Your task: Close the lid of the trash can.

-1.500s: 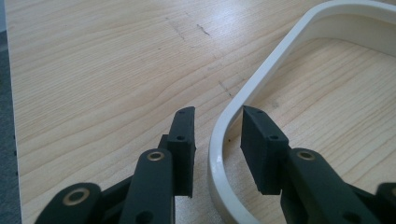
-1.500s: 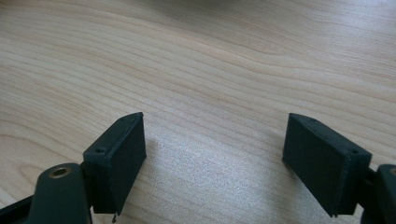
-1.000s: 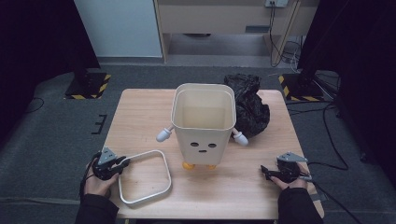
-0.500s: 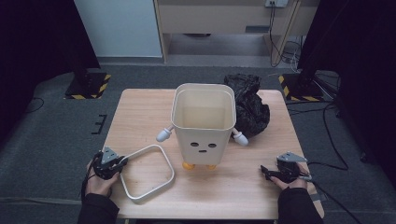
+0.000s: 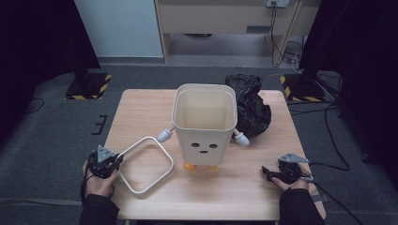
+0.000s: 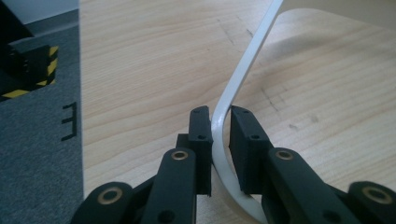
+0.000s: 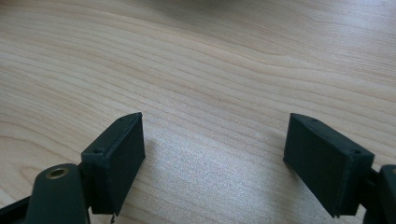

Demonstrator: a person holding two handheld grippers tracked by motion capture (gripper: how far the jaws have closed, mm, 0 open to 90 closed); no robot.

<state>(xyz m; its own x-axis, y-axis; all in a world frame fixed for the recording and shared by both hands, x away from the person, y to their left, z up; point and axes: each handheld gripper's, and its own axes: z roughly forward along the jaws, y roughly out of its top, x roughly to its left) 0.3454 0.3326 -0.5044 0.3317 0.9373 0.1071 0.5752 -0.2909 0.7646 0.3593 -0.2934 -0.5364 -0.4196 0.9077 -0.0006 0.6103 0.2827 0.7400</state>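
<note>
The left gripper (image 6: 219, 122) has just been closing and now pinches the white ring frame (image 5: 157, 161) between its jaws, lifted and tilted since a second ago. Next, likely carrying it onto the bin (image 5: 204, 123). The right gripper (image 7: 215, 154) rests spread on the worktop (image 5: 141, 112).
</note>
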